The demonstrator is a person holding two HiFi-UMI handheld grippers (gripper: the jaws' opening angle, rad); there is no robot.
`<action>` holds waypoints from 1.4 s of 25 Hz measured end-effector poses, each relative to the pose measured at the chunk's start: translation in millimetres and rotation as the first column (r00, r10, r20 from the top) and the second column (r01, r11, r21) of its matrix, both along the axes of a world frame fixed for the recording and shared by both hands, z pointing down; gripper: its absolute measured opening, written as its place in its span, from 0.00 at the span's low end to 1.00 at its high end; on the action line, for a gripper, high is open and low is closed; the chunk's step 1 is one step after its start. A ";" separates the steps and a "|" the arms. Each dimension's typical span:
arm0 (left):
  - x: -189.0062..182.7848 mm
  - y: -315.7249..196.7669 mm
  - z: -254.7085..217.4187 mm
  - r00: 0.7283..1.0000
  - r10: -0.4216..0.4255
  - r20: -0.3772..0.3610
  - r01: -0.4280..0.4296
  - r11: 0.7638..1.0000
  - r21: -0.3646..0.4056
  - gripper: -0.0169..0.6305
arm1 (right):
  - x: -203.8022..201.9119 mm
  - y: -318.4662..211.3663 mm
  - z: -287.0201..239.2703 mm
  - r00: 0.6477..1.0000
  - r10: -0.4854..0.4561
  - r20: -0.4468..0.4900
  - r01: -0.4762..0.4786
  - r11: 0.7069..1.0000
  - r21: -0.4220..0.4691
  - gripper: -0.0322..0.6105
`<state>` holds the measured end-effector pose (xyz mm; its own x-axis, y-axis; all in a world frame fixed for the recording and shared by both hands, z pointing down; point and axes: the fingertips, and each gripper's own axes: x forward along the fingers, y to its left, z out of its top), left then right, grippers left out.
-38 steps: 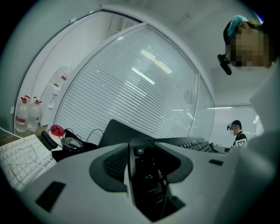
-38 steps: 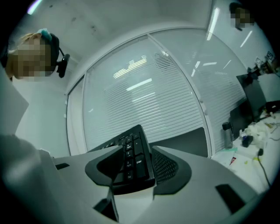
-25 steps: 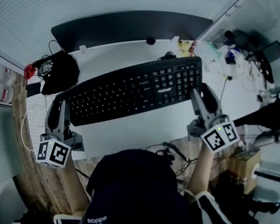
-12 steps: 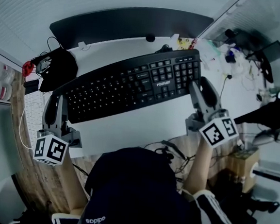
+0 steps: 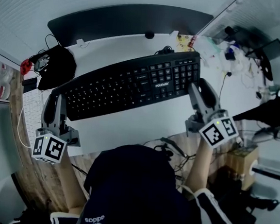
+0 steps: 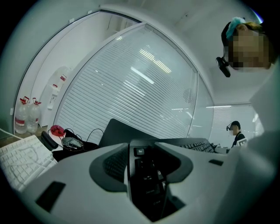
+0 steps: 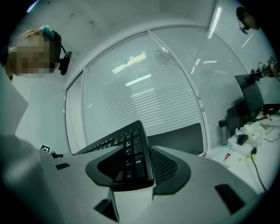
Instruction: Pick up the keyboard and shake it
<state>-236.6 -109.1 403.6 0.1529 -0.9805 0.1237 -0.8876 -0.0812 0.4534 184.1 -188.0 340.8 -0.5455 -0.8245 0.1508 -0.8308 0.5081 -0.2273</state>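
Facing the keyboard (image 5: 132, 86) and white desk (image 5: 129, 126), slatted blinds (image 6: 131, 78) line the room.

A white counter (image 5: 128, 132) runs between the left hand-held gripper (image 5: 56, 99) and the right hand-held gripper (image 5: 198, 86). Beyond both, a dark panel (image 5: 128, 20) stands before a glass wall with white slatted blinds (image 6: 131, 83) that reflects ceiling strip lights. Left of the left hand-held gripper are a wood-grain surface (image 5: 32, 173) and clear bottles (image 6: 24, 118). Right of the right one is a cluttered white desk (image 5: 241, 64).

One black keyboard (image 5: 132, 86), one white keyboard (image 6: 24, 159) — two bottles (image 6: 20, 120)
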 end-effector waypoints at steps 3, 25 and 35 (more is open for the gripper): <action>1.3 -2.9 6.3 1.000 -0.001 0.002 0.001 1.000 -0.016 0.31 | -1.0 -4.6 2.7 0.999 0.028 -0.024 -0.028 1.000 -0.006 0.35; 0.6 -0.6 5.4 1.000 -0.011 0.002 0.011 1.000 -0.012 0.31 | 1.7 -2.2 4.3 0.999 0.024 -0.032 -0.024 1.000 -0.002 0.31; 1.2 -2.6 4.1 1.000 -0.016 0.003 0.016 1.000 -0.010 0.31 | 4.9 -2.4 2.9 0.999 0.033 -0.024 -0.033 0.999 0.009 0.28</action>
